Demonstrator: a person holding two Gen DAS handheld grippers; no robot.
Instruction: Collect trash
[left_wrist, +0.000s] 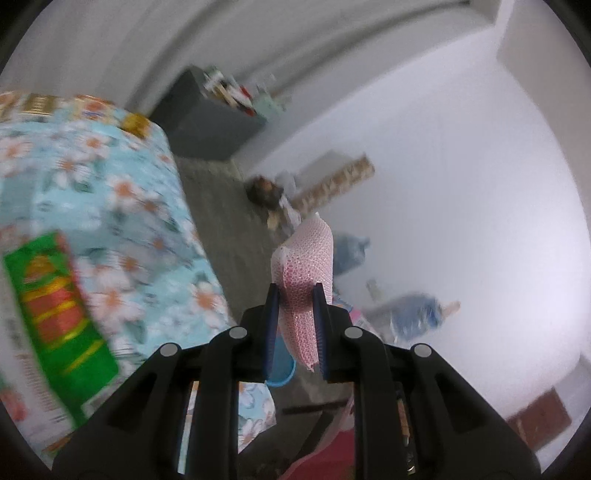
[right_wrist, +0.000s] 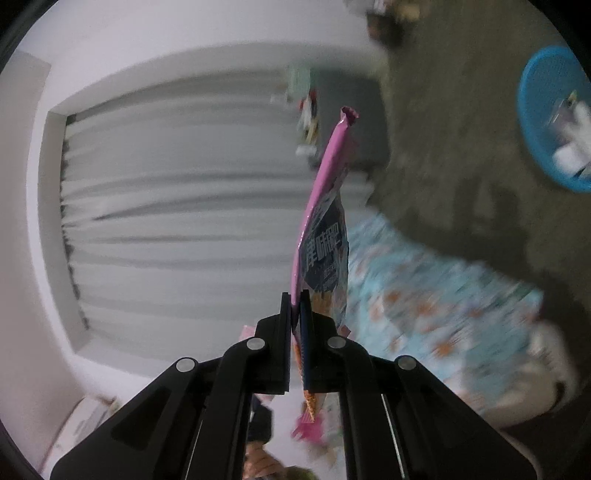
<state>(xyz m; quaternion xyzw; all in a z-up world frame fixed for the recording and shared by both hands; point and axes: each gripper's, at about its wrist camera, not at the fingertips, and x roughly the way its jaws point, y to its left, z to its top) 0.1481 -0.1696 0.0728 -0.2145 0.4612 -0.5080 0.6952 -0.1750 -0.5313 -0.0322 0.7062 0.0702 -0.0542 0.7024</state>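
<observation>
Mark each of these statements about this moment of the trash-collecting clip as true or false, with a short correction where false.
1. The left gripper is clamped on a pink mesh sponge. True.
2. The right gripper is open and holds nothing. False: it is shut on a pink snack wrapper that sticks up between its fingers.
3. A blue basket stands on the dark floor and has white items inside. True.
4. The cloth on the table is plain red. False: it is light blue with white and orange flowers.
5. A green and red box lies on the flowered cloth in the left wrist view. True.
</observation>
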